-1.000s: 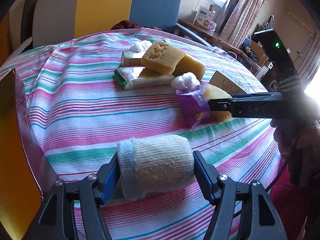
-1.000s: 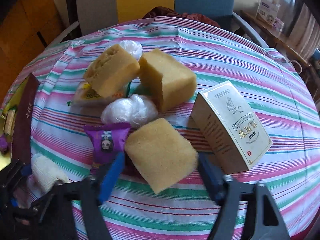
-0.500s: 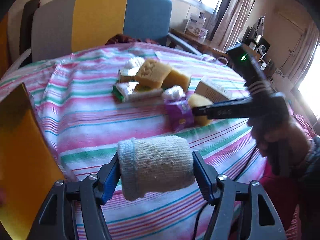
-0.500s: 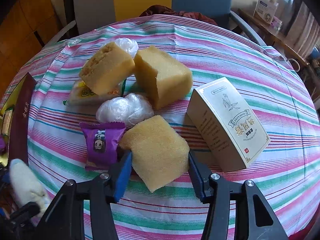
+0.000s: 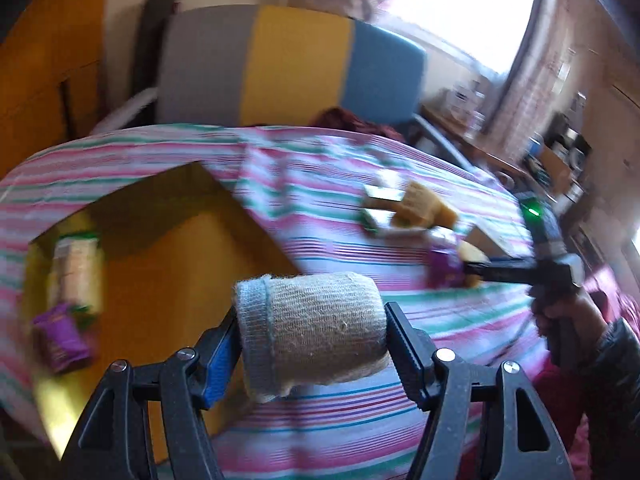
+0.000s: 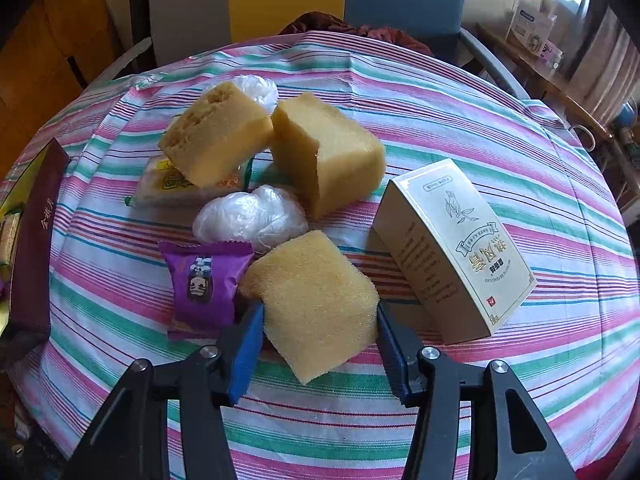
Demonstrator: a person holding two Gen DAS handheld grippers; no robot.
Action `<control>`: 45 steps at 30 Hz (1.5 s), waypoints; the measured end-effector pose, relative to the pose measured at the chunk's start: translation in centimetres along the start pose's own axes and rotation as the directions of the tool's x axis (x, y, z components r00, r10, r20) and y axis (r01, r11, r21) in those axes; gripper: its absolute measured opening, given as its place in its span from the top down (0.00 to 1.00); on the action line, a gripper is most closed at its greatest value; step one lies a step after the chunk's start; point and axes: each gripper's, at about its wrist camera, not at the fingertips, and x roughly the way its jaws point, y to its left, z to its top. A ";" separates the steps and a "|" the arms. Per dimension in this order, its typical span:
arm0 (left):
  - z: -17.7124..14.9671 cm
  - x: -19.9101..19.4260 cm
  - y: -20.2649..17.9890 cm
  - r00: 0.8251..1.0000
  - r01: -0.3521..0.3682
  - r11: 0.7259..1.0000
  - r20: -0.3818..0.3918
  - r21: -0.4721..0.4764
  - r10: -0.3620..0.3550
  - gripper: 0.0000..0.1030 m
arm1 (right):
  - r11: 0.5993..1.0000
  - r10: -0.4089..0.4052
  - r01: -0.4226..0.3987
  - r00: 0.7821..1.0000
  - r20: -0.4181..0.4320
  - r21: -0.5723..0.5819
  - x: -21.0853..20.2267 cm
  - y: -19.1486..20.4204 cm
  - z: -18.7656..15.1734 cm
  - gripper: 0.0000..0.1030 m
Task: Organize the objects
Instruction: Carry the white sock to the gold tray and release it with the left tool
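My left gripper (image 5: pixel 312 340) is shut on a rolled beige sock (image 5: pixel 312 328) and holds it in the air near an open yellow box (image 5: pixel 168 264) at the table's left edge. The box holds a purple packet (image 5: pixel 64 336) and a pale packet (image 5: pixel 76 268). My right gripper (image 6: pixel 318 332) has closed on a yellow sponge (image 6: pixel 312 300) lying on the striped tablecloth (image 6: pixel 440 120); both pads touch its sides. Beside it lie a purple snack packet (image 6: pixel 204 280), two more yellow sponges (image 6: pixel 216 136) (image 6: pixel 328 152), plastic-wrapped white balls (image 6: pixel 252 218) and a cream carton (image 6: pixel 456 248).
A flat food packet (image 6: pixel 160 188) lies under the far sponge. The box's dark lid (image 6: pixel 36 240) stands at the left table edge. A grey, yellow and blue chair (image 5: pixel 288 64) is behind the table. Shelves and clutter are at the right.
My left gripper has swung left with the sock, away from the pile and over to the yellow box. My right gripper has closed from open onto the near sponge.
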 end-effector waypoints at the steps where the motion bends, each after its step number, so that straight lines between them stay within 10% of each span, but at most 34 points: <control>1: -0.1 -0.4 1.1 1.000 -0.019 1.000 0.000 -0.019 0.019 0.33 | 1.000 -0.002 0.002 1.000 0.000 -0.001 0.0 0.0 0.0 0.47; 14: -3.5 -2.1 12.0 0.964 -0.266 0.944 -0.080 -0.194 0.255 0.33 | 1.000 -0.014 0.014 1.000 0.003 -0.012 0.1 0.2 -0.1 0.47; 29: -5.0 0.0 13.9 0.906 -0.418 0.886 -0.169 -0.201 0.389 0.30 | 0.999 -0.024 0.024 1.000 0.007 -0.022 0.2 0.3 -0.2 0.47; 45: -3.2 -3.0 12.8 0.897 -0.438 0.878 -0.031 -0.193 0.441 0.22 | 0.999 -0.034 0.034 0.999 0.017 -0.013 -0.2 0.1 -0.4 0.48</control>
